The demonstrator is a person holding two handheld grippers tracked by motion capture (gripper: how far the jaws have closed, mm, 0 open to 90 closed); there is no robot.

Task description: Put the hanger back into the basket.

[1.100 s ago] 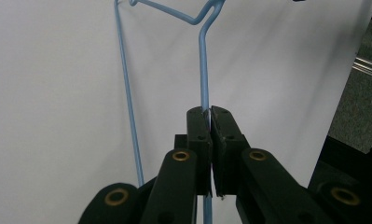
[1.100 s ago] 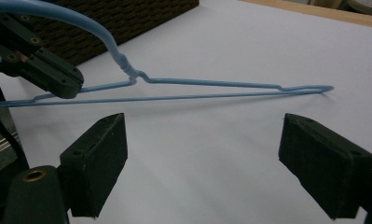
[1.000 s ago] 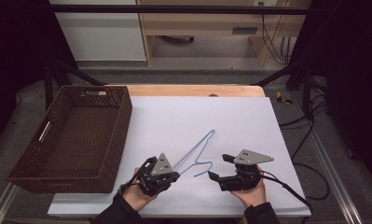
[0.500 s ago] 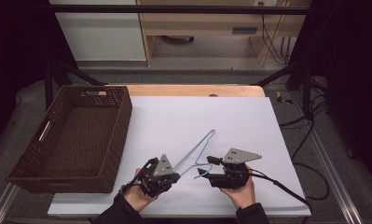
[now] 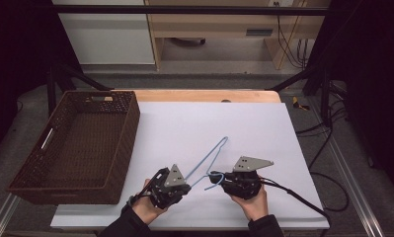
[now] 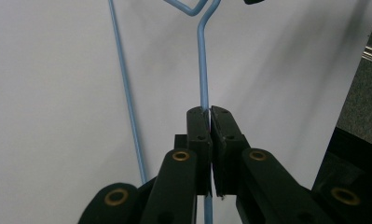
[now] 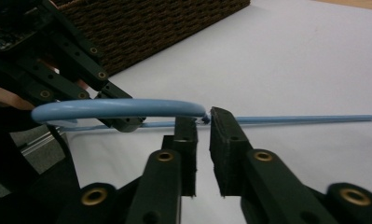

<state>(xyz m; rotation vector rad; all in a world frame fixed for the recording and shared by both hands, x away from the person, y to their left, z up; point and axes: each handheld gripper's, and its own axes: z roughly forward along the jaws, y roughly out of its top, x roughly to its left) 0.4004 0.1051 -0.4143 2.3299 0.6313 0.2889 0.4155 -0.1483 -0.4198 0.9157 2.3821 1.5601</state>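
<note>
Wire makes up the whole of the thin, light-blue coat hanger, which lies low over the white tabletop near the person's edge, its far corner pointing away and its hook end toward the right hand. It looks very light and springy: it should flex and twist when pulled from one point, and its smooth coating may let it turn or slip between flat pads. The straight runs and the neck below the hook seem the best places to grip, with two holds well apart to stop it swinging.

Left claw is pressed together on one straight run of the hanger, the wire passing up between its pads. Right claw has just been closing; its pads now sit at the curved hook, pinching the wire at its tips with only a narrow gap showing lower down. In the high view both claws flank the hanger's near end, the left claw just beside the dark brown woven basket, which stands on the tabletop's left side.
</note>
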